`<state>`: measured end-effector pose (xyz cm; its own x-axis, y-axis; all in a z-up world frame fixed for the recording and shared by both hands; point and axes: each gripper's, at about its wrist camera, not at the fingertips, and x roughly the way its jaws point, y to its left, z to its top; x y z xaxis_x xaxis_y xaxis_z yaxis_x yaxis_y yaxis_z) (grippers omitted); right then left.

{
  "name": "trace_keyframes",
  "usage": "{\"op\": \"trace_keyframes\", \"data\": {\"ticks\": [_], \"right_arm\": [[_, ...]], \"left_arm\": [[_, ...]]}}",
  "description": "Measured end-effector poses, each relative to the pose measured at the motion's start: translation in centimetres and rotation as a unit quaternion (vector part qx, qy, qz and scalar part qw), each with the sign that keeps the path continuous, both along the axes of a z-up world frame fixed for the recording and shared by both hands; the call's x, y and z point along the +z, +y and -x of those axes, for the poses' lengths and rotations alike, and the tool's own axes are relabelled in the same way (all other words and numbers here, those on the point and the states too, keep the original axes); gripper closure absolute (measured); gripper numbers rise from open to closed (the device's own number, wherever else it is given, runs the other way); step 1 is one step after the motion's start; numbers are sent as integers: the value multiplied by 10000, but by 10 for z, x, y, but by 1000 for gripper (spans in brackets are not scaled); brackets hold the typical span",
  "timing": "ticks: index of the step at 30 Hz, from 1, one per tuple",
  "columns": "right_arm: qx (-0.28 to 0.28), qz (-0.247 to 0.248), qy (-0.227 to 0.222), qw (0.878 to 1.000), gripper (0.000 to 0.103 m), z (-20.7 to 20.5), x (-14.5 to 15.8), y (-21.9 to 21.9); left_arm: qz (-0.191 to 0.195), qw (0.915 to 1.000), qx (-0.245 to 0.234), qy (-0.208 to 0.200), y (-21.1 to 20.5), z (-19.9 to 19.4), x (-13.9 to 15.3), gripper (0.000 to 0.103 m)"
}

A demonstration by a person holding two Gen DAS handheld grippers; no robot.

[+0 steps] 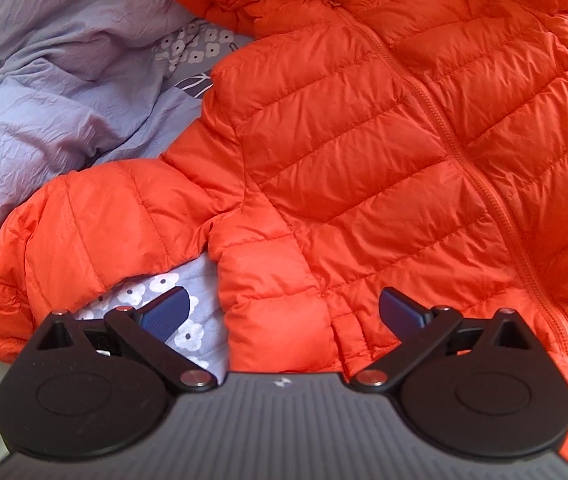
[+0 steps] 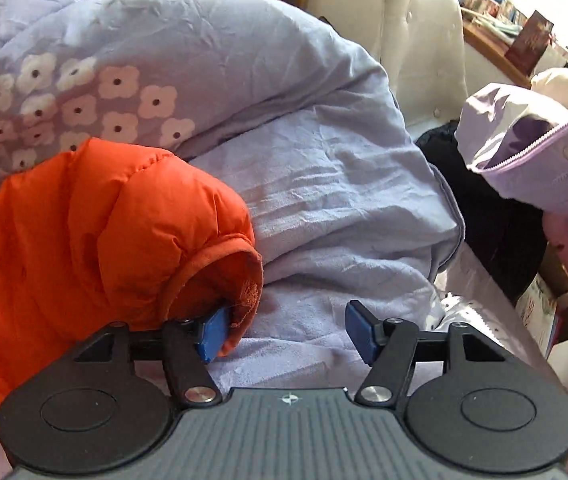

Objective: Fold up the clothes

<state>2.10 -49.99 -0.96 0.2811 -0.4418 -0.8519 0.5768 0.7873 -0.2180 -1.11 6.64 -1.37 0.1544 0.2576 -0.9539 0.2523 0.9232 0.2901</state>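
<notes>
A bed covered in lilac bedding printed with white flowers carries an orange quilted jacket. It lies face up, zipped, spread nearly flat across the middle of the bed, hood toward the far edge. No fold shows yet: both sleeves lie out to the sides and the body is unfolded, so the task looks barely begun, with sleeves and body all left to fold.

The left wrist view shows the whole jacket front and one sleeve bent outward along the near side. The left claw hangs wide open above the jacket's hem corner, gripping nothing.

The right wrist view shows what the other cannot: the second sleeve's cuff resting against a heaped lilac duvet, and beyond the bed's edge a cream padded headboard and a lilac zipped garment. The right claw stands open; one blue pad touches the cuff, the other stands well apart, so nothing is clamped.
</notes>
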Motion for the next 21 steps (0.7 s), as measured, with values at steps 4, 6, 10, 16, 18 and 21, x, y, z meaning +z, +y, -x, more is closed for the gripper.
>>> {"op": "trace_keyframes", "data": {"ticks": [4,6,10,16,18,21], "right_arm": [[370,101,-321,9987,26,17,32,0],[667,98,-499,9965,21,26,45,-3],[1766,-18,-344,9837,13,27,41,27],[583,241,-260,9977,77,-18,-23,17],[-289,-791,-858,9927,92,-18,-28,-8],[-683,-1196,-1197,9832,93,-8,-4,-20]], "left_arm": [[6,10000,-27,54,-1,0,-4,1],[-1,9999,15,116,0,-1,-8,1],[52,9996,105,261,0,-3,-16,1],[19,9996,17,297,-9,-3,-16,1],[26,9996,-9,282,-11,-2,-14,1],[36,9995,29,327,-8,-4,-17,1]]}}
